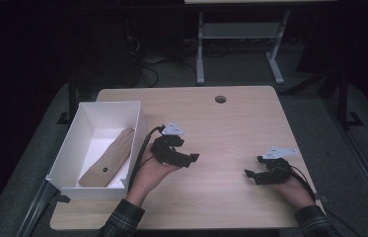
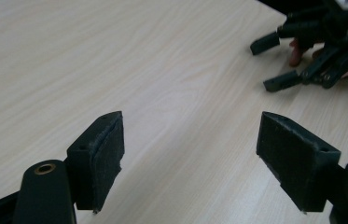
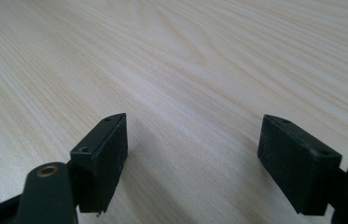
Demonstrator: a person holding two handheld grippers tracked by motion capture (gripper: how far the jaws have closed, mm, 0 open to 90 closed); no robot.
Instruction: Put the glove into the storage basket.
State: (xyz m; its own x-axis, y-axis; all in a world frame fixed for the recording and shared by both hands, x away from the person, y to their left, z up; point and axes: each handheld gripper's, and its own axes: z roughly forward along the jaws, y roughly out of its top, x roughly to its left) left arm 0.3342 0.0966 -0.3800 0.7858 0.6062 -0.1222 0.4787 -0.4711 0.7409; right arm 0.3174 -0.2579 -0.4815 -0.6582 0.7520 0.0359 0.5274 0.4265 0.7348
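The tan sock-like cloth [image 1: 107, 159] lay flat on the floor of the white box [image 1: 66, 150], stretched lengthwise and nearer the box's right wall than its left, with a small dark spot close to its near end. Nothing touched it.

The white box stood at the left edge of the wooden table [image 1: 231, 123], partly overhanging that edge at its near corner.

Just right of the box, my left gripper [image 1: 195, 157] hovered low over the wood, cradled in my left hand [image 1: 152, 170], its grey three-cornered plate facing up and its cable running along the box's right wall. Its jaws were spread wide with only bare tabletop between them; in the left gripper view [image 2: 190, 154] the pads stood far apart and held nothing.

Well to the right of the box, near the table's right edge, my right gripper [image 1: 250, 176] sat in my right hand [image 1: 295, 190], pointing back toward the box. In the right gripper view [image 3: 192, 154] its jaws were likewise spread, with pale wood grain between them and nothing pinched.

Beyond the box's far right corner, toward the table's back edge, was a round cable hole [image 1: 220, 99]. My plaid sleeves [image 1: 122, 219] came in at the near edge.
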